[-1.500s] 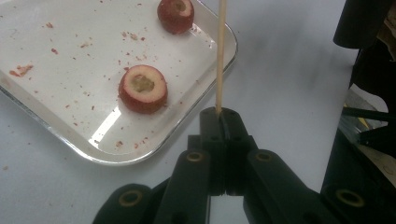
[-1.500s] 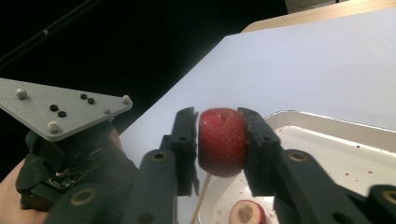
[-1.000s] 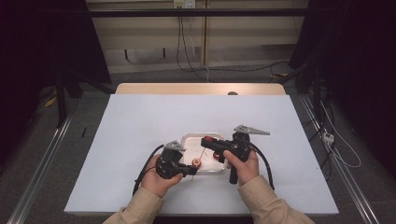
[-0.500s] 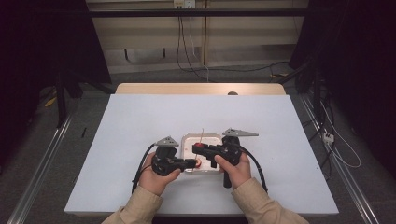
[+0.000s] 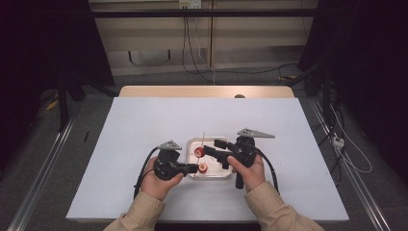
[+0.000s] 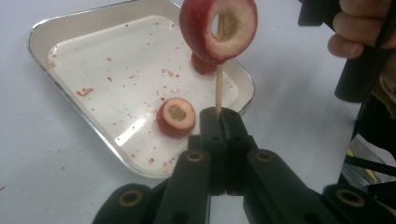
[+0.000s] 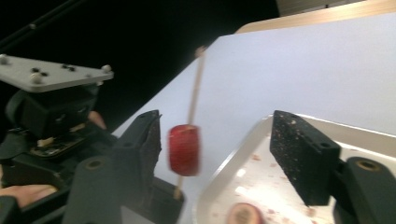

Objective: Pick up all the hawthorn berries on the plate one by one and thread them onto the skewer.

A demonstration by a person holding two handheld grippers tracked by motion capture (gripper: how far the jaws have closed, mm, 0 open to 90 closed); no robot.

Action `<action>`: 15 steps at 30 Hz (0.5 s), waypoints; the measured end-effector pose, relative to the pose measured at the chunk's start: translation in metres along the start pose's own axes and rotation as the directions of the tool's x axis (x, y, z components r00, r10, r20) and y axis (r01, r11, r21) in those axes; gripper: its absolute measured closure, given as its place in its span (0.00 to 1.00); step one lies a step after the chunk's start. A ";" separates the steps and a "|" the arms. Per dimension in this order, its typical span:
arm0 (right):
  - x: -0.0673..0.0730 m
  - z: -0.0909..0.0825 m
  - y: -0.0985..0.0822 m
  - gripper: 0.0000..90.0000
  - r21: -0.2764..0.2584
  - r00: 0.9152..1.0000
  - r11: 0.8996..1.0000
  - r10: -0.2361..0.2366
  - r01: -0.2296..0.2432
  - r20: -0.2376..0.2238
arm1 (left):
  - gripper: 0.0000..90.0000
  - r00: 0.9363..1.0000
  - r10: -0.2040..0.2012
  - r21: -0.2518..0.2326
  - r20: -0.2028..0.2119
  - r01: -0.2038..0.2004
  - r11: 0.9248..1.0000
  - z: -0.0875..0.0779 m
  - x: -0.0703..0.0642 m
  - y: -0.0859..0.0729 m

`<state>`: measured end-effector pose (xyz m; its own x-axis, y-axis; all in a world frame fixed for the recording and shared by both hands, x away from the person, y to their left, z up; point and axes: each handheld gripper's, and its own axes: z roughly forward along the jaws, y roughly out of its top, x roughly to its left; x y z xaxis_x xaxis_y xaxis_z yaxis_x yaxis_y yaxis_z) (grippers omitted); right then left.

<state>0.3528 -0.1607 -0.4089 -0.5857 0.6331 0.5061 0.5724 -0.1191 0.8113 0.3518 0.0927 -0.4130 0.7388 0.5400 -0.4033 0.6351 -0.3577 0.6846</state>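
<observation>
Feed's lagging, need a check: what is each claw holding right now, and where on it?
Left claw is shut on the skewer at its lower end, a fruit ring threaded above. Right claw is open, holding nothing.

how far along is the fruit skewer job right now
One cored red fruit slice is already threaded on the wooden skewer, which the left gripper holds clamped upright. The right gripper is open with the threaded slice between its fingers. Still left: at least two red pieces in the metal tray, one cored slice and another behind the skewer.
</observation>
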 end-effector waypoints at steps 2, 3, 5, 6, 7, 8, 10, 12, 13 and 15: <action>-0.006 -0.004 0.002 0.35 0.000 0.999 1.000 -0.015 0.015 0.033 | 1.00 1.000 -0.003 0.002 0.000 0.003 1.000 -0.001 0.001 0.000; -0.008 -0.006 0.003 0.35 0.003 0.998 1.000 -0.027 0.027 0.048 | 1.00 1.000 -0.004 -0.001 0.003 0.004 1.000 -0.001 0.001 0.000; -0.014 -0.008 0.004 0.32 0.016 0.994 0.998 -0.058 0.057 0.091 | 1.00 1.000 -0.007 -0.002 0.002 0.007 1.000 -0.002 0.002 0.000; -0.016 -0.008 0.003 0.31 0.025 0.993 0.998 -0.057 0.055 0.099 | 1.00 1.000 -0.006 0.000 0.003 0.006 1.000 -0.003 0.002 0.000; -0.018 -0.008 0.003 0.30 0.033 0.993 0.998 -0.059 0.056 0.104 | 1.00 1.000 -0.005 0.001 0.000 0.005 1.000 -0.003 0.003 0.000; -0.020 -0.008 0.002 0.30 0.051 0.990 0.997 -0.070 0.064 0.122 | 1.00 1.000 -0.002 0.007 0.001 0.002 1.000 -0.003 0.003 0.000; -0.023 -0.007 -0.001 0.30 0.075 0.985 0.993 -0.102 0.092 0.141 | 1.00 1.000 -0.007 0.005 -0.008 0.007 1.000 -0.003 0.003 0.000; -0.025 -0.005 -0.005 0.30 0.105 0.981 0.989 -0.120 0.105 0.154 | 1.00 1.000 -0.005 0.006 -0.005 0.005 1.000 -0.004 0.004 -0.001; -0.025 -0.004 -0.006 0.30 0.120 0.979 0.986 -0.131 0.113 0.156 | 1.00 1.000 -0.007 0.007 -0.010 0.007 1.000 -0.004 0.005 -0.001; -0.026 -0.002 -0.009 0.30 0.140 0.974 0.982 -0.150 0.127 0.170 | 1.00 1.000 -0.007 0.012 -0.004 0.007 1.000 -0.004 0.005 -0.001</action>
<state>0.3615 -0.1775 -0.4287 -0.5583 0.7648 0.3215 0.5683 0.0703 0.8198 0.3537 0.0991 -0.4130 0.7332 0.5458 -0.4057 0.6432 -0.3629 0.6742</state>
